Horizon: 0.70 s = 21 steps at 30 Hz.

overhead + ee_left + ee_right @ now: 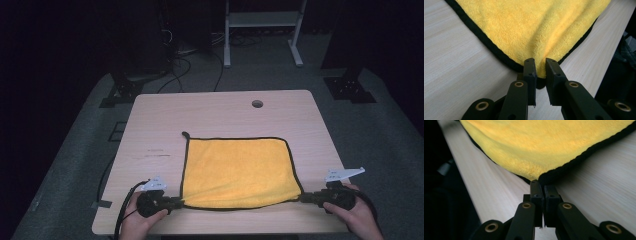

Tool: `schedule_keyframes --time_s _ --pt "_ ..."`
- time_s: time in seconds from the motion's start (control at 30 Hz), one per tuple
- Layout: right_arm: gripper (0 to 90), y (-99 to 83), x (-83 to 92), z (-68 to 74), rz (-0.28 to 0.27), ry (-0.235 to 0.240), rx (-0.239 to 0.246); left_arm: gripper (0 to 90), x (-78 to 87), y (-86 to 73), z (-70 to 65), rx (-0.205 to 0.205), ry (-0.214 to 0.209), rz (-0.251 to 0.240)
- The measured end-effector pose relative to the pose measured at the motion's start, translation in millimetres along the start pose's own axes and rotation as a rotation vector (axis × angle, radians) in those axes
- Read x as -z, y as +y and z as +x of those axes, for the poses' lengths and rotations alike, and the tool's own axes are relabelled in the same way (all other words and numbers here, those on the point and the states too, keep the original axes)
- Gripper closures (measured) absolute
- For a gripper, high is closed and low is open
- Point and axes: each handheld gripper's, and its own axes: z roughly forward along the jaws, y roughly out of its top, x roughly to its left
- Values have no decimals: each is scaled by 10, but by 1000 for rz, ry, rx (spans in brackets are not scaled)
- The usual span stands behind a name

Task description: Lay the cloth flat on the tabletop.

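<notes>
A yellow cloth (240, 170) with a black hem lies flat on the near half of the light wooden table (210, 110). My left gripper (177, 202) sits low at the cloth's near left corner. In the left gripper view the cloth (531, 30) puckers up between the narrow-set jaws of the left gripper (540, 61), which pinch that corner. My right gripper (303, 197) is at the near right corner. In the right gripper view the right gripper (541, 183) is shut tight, with the hemmed corner of the cloth (549, 142) caught at its tips.
A round cable hole (257, 104) sits near the table's far edge. Bare wood surrounds the cloth on the left, right and far sides. Beyond the table, cables and a white frame (262, 20) stand on the grey floor. Both hands rest at the near edge.
</notes>
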Motion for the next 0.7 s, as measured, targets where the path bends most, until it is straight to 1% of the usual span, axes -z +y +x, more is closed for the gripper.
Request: schedule_keyframes --time_s 0.07,0.2,0.23,0.27,0.3,0.37,0.43,0.47,0.57,0.67,0.7 --pt "870 15 48 5 -12 27 -7 788 11 -7 11 14 -9 -10" --pt "868 26 89 29 -20 53 3 769 17 -4 21 15 -7 -11" --pt "858 26 82 30 -10 51 8 750 13 -5 20 12 4 -9" --pt "820 23 66 32 5 33 22 721 9 -6 20 7 11 -5" --pt "774 20 53 29 7 20 31 705 4 -8 18 3 19 -5" --pt "713 12 43 19 6 2 32 657 13 -5 19 -1 30 -12" --pt "708 15 85 13 -20 -10 32 633 38 6 16 0 38 -26" --pt "705 21 117 18 -34 -21 32 622 46 8 18 -7 43 -31" --pt "692 36 213 44 -81 -40 44 611 49 12 15 -6 46 -36" --pt "684 38 229 79 -96 -44 64 579 20 21 14 -16 56 -35" --pt "674 37 218 84 -92 -47 68 562 9 30 11 -28 67 -36"
